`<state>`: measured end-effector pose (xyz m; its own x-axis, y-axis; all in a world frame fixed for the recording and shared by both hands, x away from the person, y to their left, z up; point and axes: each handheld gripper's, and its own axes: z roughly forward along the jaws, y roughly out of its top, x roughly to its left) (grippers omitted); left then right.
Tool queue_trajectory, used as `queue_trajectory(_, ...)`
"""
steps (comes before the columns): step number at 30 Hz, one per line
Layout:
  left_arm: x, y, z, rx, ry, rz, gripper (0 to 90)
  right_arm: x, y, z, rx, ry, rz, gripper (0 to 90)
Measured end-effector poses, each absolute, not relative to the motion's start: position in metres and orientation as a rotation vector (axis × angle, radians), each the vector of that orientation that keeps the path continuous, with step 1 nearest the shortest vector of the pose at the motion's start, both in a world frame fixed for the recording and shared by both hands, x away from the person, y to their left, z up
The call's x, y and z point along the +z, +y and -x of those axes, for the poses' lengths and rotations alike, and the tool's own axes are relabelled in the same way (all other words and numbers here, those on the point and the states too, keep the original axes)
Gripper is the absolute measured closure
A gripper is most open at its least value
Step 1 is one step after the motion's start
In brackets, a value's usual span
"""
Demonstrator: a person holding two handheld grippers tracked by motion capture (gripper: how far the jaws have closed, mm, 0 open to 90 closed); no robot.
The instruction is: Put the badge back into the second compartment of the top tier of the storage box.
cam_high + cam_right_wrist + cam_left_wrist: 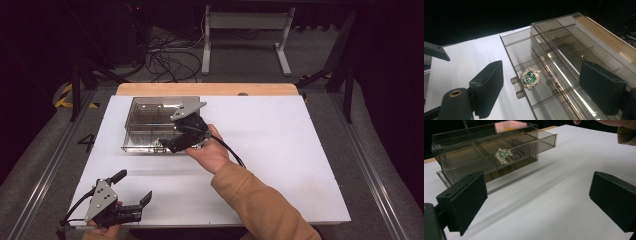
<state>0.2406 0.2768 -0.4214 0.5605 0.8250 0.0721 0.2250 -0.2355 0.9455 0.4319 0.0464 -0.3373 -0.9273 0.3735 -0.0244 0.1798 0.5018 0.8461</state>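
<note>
A smoky clear plastic box (145,117) (461,152) (574,42) with several compartments stands on the white table, left of centre and towards the far side. Its drawer (519,50) is pulled out. A silver and green crest badge (530,78) (504,155) lies in the drawer near the front handle. My right gripper (167,141) (544,87) hovers open over the drawer's front; the badge is below and between the jaws, untouched. My left gripper (133,186) (537,197) stands open near the table's front left, facing the box, with nothing between its jaws.
The white table top (280,150) has a wooden strip (210,89) along its far edge. A tan sleeve (255,200) reaches in from the bottom centre. Beyond the table, cables (170,57) and a white table frame (245,30) are on the floor.
</note>
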Motion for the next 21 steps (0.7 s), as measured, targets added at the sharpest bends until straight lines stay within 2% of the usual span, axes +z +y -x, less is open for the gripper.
queue_trajectory(21,-0.422,0.275,-0.242,0.718,0.875,-1.757,2.4,-0.319,-0.021,-0.418,1.497,2.491,-0.479,5.4)
